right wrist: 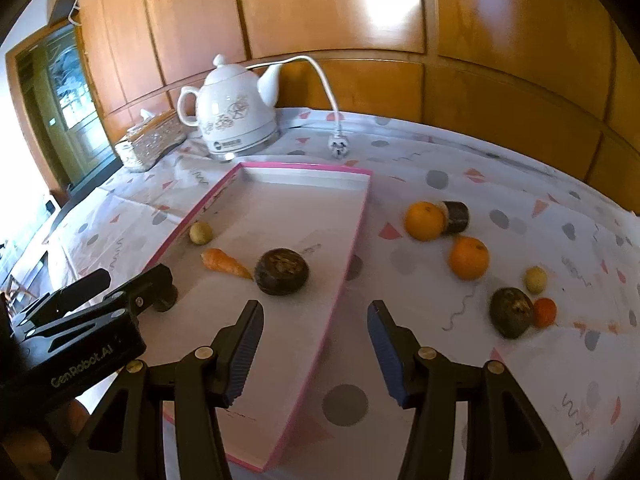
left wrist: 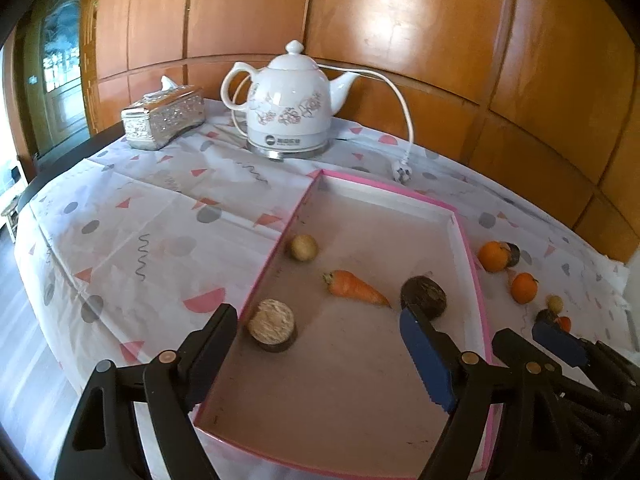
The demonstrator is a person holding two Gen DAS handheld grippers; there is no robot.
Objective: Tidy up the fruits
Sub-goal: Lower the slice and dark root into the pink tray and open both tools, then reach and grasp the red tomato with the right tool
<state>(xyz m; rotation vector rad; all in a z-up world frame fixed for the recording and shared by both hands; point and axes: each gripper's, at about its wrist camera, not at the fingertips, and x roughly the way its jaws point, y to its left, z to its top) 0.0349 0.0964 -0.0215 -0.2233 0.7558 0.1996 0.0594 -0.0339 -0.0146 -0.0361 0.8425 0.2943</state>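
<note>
A pink-rimmed shallow box (left wrist: pixel 384 188) (right wrist: pixel 352 240) lies on the table. It holds a carrot (left wrist: pixel 356 286) (right wrist: pixel 226 264), a small pale round fruit (left wrist: pixel 304 247) (right wrist: pixel 200 233), a dark round fruit (left wrist: pixel 424 296) (right wrist: pixel 282 271) and a tan-topped dark disc (left wrist: pixel 272 326). Right of the box lie two oranges (right wrist: pixel 425 221) (right wrist: pixel 469 258), a dark cylinder (right wrist: pixel 456 213), a dark fruit (right wrist: pixel 511 312), a pale ball (right wrist: pixel 536 279) and a small orange fruit (right wrist: pixel 545 312). My left gripper (left wrist: pixel 320 356) is open and empty over the box. My right gripper (right wrist: pixel 316 348) is open and empty over the box's right rim.
A white electric kettle (left wrist: pixel 290 108) (right wrist: pixel 236 120) stands at the back, its cord and plug (left wrist: pixel 402 170) (right wrist: pixel 339 148) trailing on the patterned cloth. A silver tissue box (left wrist: pixel 164 120) (right wrist: pixel 150 146) sits left of it. Wood panelling rises behind the table.
</note>
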